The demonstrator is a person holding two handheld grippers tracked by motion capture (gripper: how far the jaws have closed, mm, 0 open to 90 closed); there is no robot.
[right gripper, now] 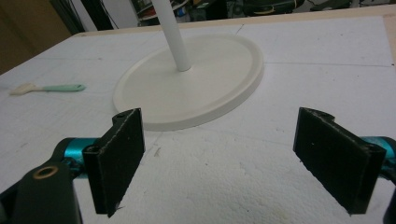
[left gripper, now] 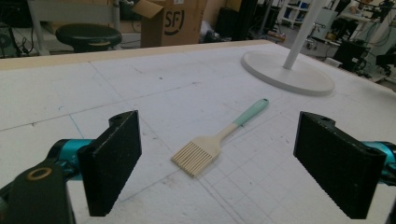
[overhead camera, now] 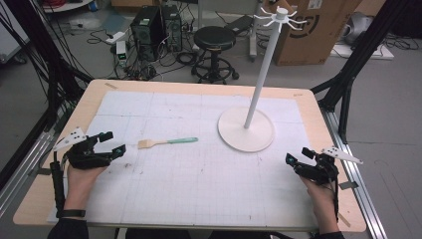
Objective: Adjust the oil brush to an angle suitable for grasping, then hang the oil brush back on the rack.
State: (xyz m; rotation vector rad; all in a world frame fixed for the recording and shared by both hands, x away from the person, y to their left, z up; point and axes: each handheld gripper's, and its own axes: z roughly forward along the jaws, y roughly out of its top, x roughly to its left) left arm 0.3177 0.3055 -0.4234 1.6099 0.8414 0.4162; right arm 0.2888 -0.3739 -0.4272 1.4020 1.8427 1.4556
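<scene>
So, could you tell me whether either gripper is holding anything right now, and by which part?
Nothing is held. The left gripper and right gripper are open and empty; the brush lies untouched.

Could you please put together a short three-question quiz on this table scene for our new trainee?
1. True or false: the left gripper is shut on the brush.
2. Which end of the brush points toward the stand: A bristles, B green handle?
3. What does the right gripper face?

Key: 1 false, both grippers are open and hold nothing. 2 B. 3 The stand's round base.
</scene>
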